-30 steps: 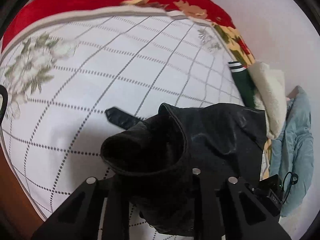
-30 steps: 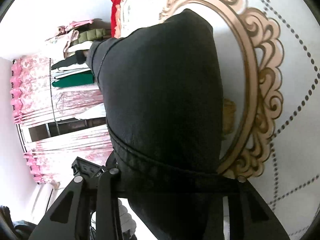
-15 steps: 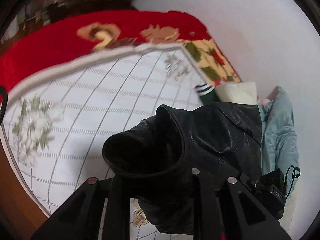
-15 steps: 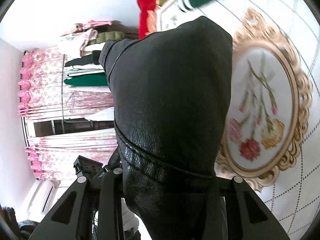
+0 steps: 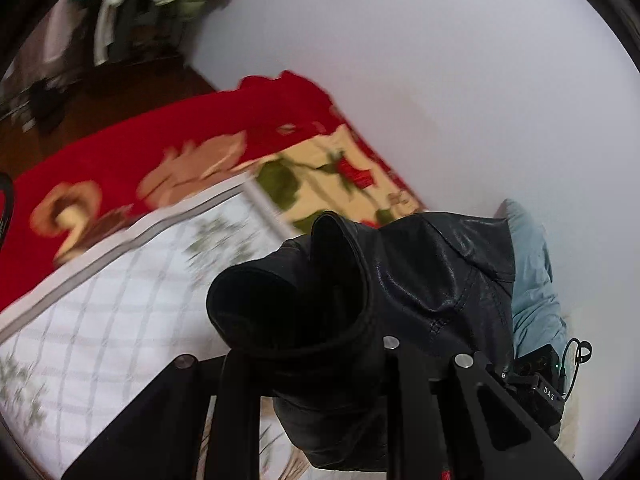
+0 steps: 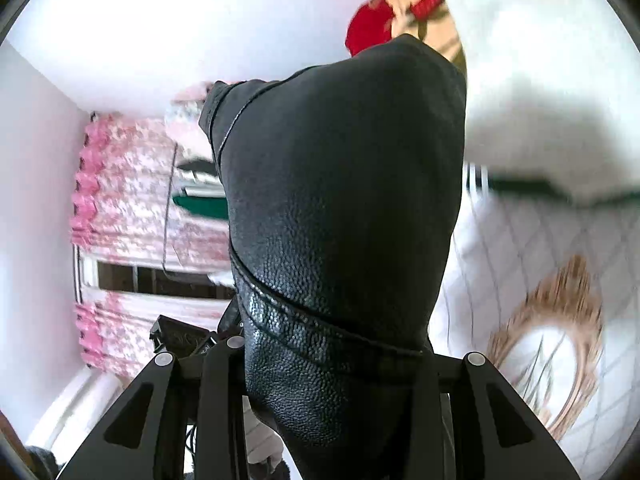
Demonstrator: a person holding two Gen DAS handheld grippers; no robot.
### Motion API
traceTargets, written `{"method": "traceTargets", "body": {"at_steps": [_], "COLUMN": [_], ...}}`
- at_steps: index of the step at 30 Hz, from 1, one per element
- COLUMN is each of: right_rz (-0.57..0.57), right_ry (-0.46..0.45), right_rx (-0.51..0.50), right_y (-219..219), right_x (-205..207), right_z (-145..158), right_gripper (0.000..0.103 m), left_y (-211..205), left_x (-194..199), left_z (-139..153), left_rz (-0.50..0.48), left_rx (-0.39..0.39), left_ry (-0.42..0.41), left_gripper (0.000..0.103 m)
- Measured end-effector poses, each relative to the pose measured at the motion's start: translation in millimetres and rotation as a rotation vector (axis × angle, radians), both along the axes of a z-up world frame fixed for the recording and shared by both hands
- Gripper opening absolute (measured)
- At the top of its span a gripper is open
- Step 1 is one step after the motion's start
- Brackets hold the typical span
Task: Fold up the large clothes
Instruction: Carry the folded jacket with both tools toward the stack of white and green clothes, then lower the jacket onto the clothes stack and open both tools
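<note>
A black leather jacket (image 5: 420,280) hangs lifted above the bed, held by both grippers. In the left wrist view my left gripper (image 5: 316,360) is shut on a bunched part of it, with an open sleeve cuff (image 5: 280,312) gaping just ahead of the fingers. In the right wrist view my right gripper (image 6: 332,360) is shut on another thick fold of the jacket (image 6: 340,200), which fills the middle of the view and hides the fingertips. The lower part of the jacket is out of sight.
Below lies the bed with a white quilted cover (image 5: 100,320) and a red floral blanket (image 5: 160,152). A light blue garment (image 5: 532,280) lies by the white wall. A clothes rack (image 5: 132,8) stands at the far side. Pink curtains (image 6: 128,200) hang by a window.
Both grippers have risen with the jacket still clamped. The bed has dropped away in both views, and the wall, rack and curtains now take more of the picture.
</note>
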State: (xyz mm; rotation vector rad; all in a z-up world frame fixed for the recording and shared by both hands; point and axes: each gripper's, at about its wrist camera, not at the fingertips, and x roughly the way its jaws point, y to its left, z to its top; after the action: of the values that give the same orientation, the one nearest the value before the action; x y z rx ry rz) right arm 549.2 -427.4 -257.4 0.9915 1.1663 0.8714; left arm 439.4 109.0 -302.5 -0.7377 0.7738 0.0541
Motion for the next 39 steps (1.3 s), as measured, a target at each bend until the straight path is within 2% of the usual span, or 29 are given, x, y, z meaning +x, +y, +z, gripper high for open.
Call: {"method": "traceTargets", "body": {"at_steps": [2, 6, 9, 11, 14, 16, 18, 19, 20, 21, 23, 24, 25, 26, 28, 30, 32, 36, 39], "right_rz": [-0.02, -0.062, -0.098, -0.121, -0.152, -0.16, -0.173, -0.176, -0.177, -0.185, -0.19, -0.194, -0.194, -0.197, -0.193, -0.199, -0.21, -0.242, -0.276], "right_ry": [-0.015, -0.024, -0.005, 0.049, 0.134, 0.16, 0.155, 0.145, 0.133, 0.12, 0.105, 0.076, 0.045, 0.017, -0.01, -0.034, -0.038, -0.064, -0.094], "right_rx": [0.001, 0.008, -0.007, -0.03, -0.07, -0.071, -0.073, -0.103, -0.146, -0.187, -0.297, -0.395, -0.509, -0.591, -0.729, -0.837, -0.906, -1.051, -1.182], "right_y": [-23, -78, -117, -148, -183, -191, -197, -196, -192, -193, -188, -185, -180, -175, -166, -156, -148, -135, -111], "right_x": [44, 125, 178, 211, 238, 240, 244, 245, 242, 242, 239, 238, 235, 233, 230, 226, 216, 192, 163], "right_z": [9, 5, -13, -42, -86, -111, -121, -121, -120, -114, -99, -88, -77, -69, -62, -56, -63, -77, -57], "right_gripper": [0.036, 0.036, 0.036, 0.036, 0.039, 0.041, 0.048, 0.051, 0.059, 0.062, 0.076, 0.086, 0.093, 0.097, 0.102, 0.103, 0.103, 0.103, 0.103], "left_y": [-20, -55, -85, -107, -127, -133, -134, -134, -136, -137, -135, -135, -135, -136, -134, -131, -130, -132, -137], "left_x": [47, 120, 165, 190, 210, 212, 213, 213, 213, 213, 210, 210, 210, 209, 207, 203, 200, 191, 176], "left_z": [2, -11, -45, -82, -130, -146, -152, -153, -152, -151, -150, -149, -148, -148, -148, -149, -149, -130, -108], "left_rz": [-0.022, -0.072, -0.125, -0.172, -0.218, -0.239, -0.26, -0.272, -0.286, -0.293, -0.297, -0.301, -0.304, -0.307, -0.316, -0.319, -0.318, -0.291, -0.282], "left_rx": [0.004, 0.004, 0.0, 0.017, 0.05, 0.082, 0.114, 0.133, 0.158, 0.194, 0.238, 0.285, 0.33, 0.377, 0.443, 0.463, 0.488, 0.565, 0.603], "left_ry": [-0.017, -0.04, -0.019, 0.029, 0.111, 0.132, 0.142, 0.143, 0.149, 0.162, 0.171, 0.177, 0.182, 0.189, 0.2, 0.218, 0.235, 0.238, 0.224], "left_gripper": [0.017, 0.017, 0.017, 0.017, 0.019, 0.025, 0.04, 0.043, 0.051, 0.065, 0.077, 0.086, 0.091, 0.1, 0.103, 0.103, 0.103, 0.103, 0.103]}}
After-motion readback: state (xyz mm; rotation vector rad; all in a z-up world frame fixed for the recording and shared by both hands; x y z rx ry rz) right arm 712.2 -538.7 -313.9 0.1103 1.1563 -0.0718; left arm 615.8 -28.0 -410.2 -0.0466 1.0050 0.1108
